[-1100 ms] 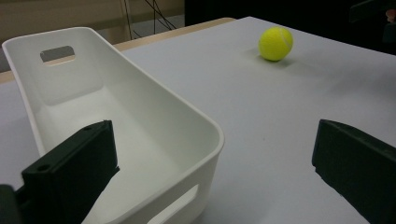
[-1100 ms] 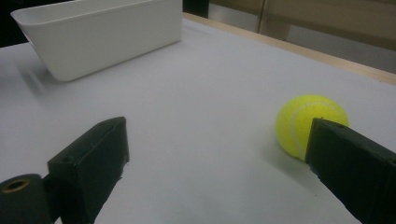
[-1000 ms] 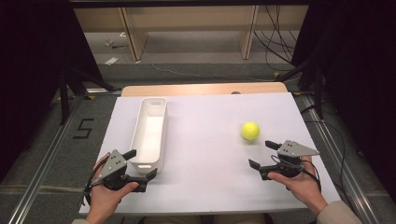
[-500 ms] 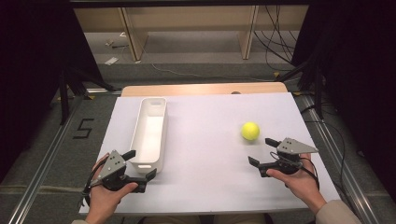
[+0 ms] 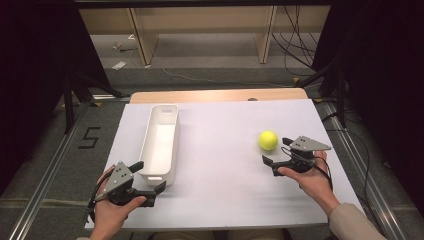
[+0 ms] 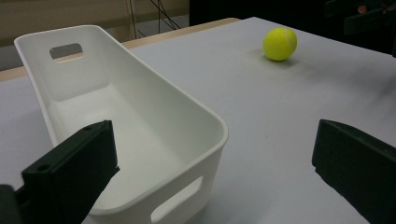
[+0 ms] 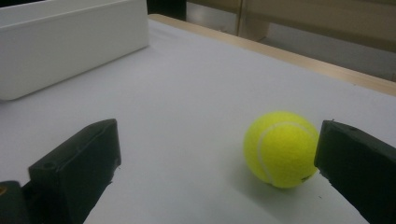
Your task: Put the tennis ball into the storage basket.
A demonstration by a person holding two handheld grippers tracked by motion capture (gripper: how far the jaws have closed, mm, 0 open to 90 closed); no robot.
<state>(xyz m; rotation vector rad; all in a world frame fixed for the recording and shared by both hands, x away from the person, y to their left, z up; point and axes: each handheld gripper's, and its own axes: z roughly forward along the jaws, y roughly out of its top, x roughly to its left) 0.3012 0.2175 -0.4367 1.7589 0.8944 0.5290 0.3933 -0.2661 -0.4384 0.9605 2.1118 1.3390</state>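
Observation:
A yellow tennis ball (image 5: 268, 140) lies on the white table top (image 5: 220, 195), right of centre. My right gripper (image 5: 276, 151) sits just behind it, low over the table. Its jaws have just been opening and stand wide apart with nothing between them. In the right gripper view the ball (image 7: 280, 148) rests just ahead of the right gripper (image 7: 217, 149), close to one jaw. A long white bin (image 5: 145, 145) stands empty at the left. My left gripper (image 5: 149, 176) is open at the bin's near end. From the left gripper (image 6: 215, 154), the bin (image 6: 205, 112) and the ball (image 6: 279, 44) are in sight.
A wooden strip (image 5: 215, 95) runs along the table's far edge. Beyond it are wooden furniture legs and cables on the floor. Dark floor with metal rails flanks the table on both sides. The white bin's side wall (image 7: 70, 46) stands across the table from the ball.
My right gripper has moved forward toward the ball and its jaws have spread wider. The left gripper, the bin and the ball have stayed put.

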